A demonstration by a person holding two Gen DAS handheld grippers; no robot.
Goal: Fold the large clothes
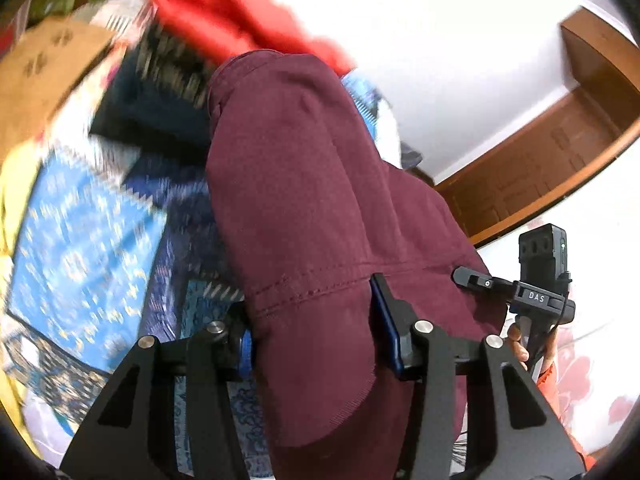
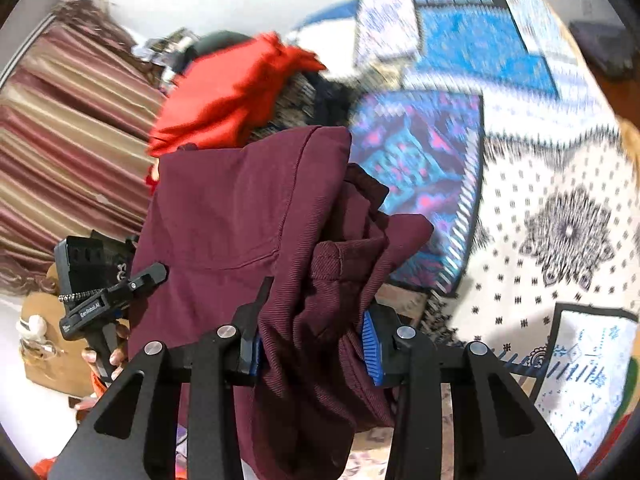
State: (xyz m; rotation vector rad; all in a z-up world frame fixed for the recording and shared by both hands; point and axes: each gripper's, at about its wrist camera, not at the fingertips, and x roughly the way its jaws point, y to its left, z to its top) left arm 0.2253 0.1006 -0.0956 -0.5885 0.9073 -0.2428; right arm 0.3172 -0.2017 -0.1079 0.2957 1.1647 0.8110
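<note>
A large maroon garment (image 1: 304, 184) hangs lifted above the bed, stretched between both grippers. My left gripper (image 1: 316, 340) is shut on a hemmed edge of it, the cloth filling the gap between the blue pads. My right gripper (image 2: 312, 344) is shut on a bunched, ribbed fold of the same maroon garment (image 2: 228, 208). Each wrist view shows the other gripper at the far side of the cloth: the right gripper (image 1: 466, 276) and the left gripper (image 2: 154, 274), their fingertips hidden behind the fabric. A person's hand (image 2: 116, 344) holds the left one.
A red garment (image 1: 224, 20) and a dark garment (image 1: 152, 96) lie heaped on the blue patterned bedspread (image 1: 80, 240) beyond the maroon cloth. A wooden door frame (image 1: 540, 168) stands against the white wall. A striped curtain (image 2: 60, 120) hangs on the left.
</note>
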